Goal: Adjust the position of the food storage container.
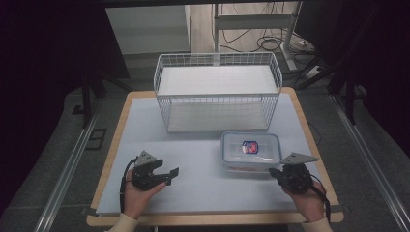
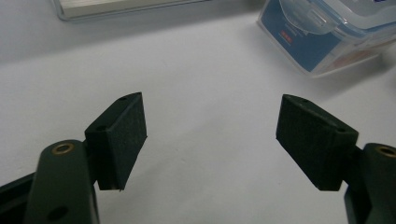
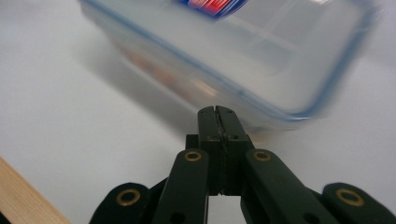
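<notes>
Plastic of the clear rectangular food box with the blue-rimmed snap lid (image 1: 251, 151) looks hard and smooth, so it will probably be stiff but a little slippery between rubber pads. The box lies flat on the white-covered bench (image 1: 193, 145), at its right half, just in front of the white wire basket (image 1: 217, 89), but not touching it. A red and blue label sits on the lid. What is inside cannot be told well; it seems nearly empty, so the box is likely light.

The right hand-held gripper (image 1: 279, 171) rests close to the near right corner of the box, and its jaws are pressed together with nothing between them. In the right gripper view the closed tips (image 3: 217, 112) point at the box edge, very near; whether they touch it cannot be told. The left hand-held gripper (image 1: 167, 176) is well apart from the box, its jaws spread and empty, with the pads (image 2: 123, 135) facing each other over bare bench.

A good place to take hold would be across one short side wall or under the lid rim, because the flat lid gives no grip. Squeezing the wall hard could bend it or open a latch.
</notes>
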Available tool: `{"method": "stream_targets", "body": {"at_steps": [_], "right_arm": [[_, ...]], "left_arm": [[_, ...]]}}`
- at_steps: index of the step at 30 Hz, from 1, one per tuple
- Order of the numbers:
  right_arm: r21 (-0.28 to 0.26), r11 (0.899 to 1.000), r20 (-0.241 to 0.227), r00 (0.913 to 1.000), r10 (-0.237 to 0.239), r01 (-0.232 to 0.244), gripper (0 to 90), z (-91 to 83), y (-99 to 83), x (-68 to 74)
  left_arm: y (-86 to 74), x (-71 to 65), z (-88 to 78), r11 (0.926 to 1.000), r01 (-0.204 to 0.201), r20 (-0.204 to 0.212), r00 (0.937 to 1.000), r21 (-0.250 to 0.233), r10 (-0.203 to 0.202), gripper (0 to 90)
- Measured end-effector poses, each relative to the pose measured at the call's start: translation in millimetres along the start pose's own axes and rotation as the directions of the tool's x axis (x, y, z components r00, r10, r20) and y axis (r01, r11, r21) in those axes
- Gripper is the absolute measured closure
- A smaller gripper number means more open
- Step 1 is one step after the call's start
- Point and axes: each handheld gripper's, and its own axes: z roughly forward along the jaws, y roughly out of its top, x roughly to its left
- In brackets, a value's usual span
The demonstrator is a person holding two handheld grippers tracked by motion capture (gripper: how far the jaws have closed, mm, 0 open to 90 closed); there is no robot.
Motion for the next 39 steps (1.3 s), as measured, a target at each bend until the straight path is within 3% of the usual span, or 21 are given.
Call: {"method": "stream_targets", "body": {"at_steps": [1, 2, 3, 4, 7, 8, 12, 15, 20, 30, 34, 39], "right_arm": [[-0.021, 1.000, 0.031, 0.9995, 0.011, -0.010, 89.4, -7.8, 4.4, -8.6], [-0.021, 1.000, 0.031, 0.9995, 0.011, -0.010, 89.4, -7.8, 4.4, -8.6], [-0.047, 0.998, 0.073, 0.9968, 0.033, -0.030, 89.4, -13.9, 10.2, -23.4], [-0.047, 0.998, 0.073, 0.9968, 0.033, -0.030, 89.4, -13.9, 10.2, -23.4], [-0.053, 0.996, 0.105, 0.9918, 0.073, -0.068, 89.4, -12.5, 21.5, -46.7], [-0.053, 0.996, 0.105, 0.9918, 0.073, -0.068, 89.4, -12.5, 21.5, -46.7], [-0.006, 0.996, 0.121, 0.9888, 0.087, -0.087, 89.5, 9.7, 31.6, -69.1], [0.031, 0.996, 0.124, 0.9890, 0.081, -0.086, 89.4, 25.1, 38.6, -75.8], [0.083, 0.995, 0.147, 0.9882, 0.043, -0.056, 89.5, 39.6, 42.6, -79.3], [0.094, 0.995, 0.145, 0.9892, 0.019, -0.033, 89.5, 45.0, 46.4, -79.0], [0.079, 0.997, 0.103, 0.9947, -0.002, -0.006, 89.6, 49.5, 52.0, -66.7], [0.067, 0.998, 0.092, 0.9955, -0.022, 0.016, 89.6, 52.7, 58.9, -53.3]], "left_arm": [[-0.1, 0.4, 0.6, 1.0000, 0.001, -0.001, 1.0000, 0.000, -0.001, 24.5], [-0.2, 0.6, 1.1, 1.0000, 0.000, -0.002, 1.0000, 0.002, 0.000, 24.5], [-0.2, 0.4, 1.7, 1.0000, -0.003, -0.003, 1.0000, 0.006, 0.003, 24.5], [-0.2, 0.4, 1.7, 1.0000, -0.003, -0.003, 1.0000, 0.006, 0.003, 24.5], [0.2, 0.3, 2.0, 1.0000, -0.003, -0.006, 1.0000, 0.005, 0.003, 24.5], [0.2, 0.3, 2.0, 1.0000, -0.003, -0.006, 1.0000, 0.005, 0.003, 24.5], [0.2, 0.8, 3.0, 0.9999, -0.012, -0.010, 0.9999, 0.011, 0.012, 24.5], [0.4, 1.9, 3.3, 0.9999, -0.012, -0.016, 0.9998, 0.011, 0.012, 24.5], [1.0, 3.8, 4.1, 0.9997, -0.018, -0.024, 0.9996, 0.016, 0.018, 24.6], [0.9, 3.7, 8.8, 0.9990, -0.030, -0.024, 0.9992, 0.032, 0.031, 24.5], [0.8, 4.0, 8.1, 0.9991, -0.028, -0.025, 0.9993, 0.031, 0.028, 24.5], [0.7, 5.5, 7.9, 0.9992, -0.027, -0.026, 0.9993, 0.031, 0.027, 24.5]]}}
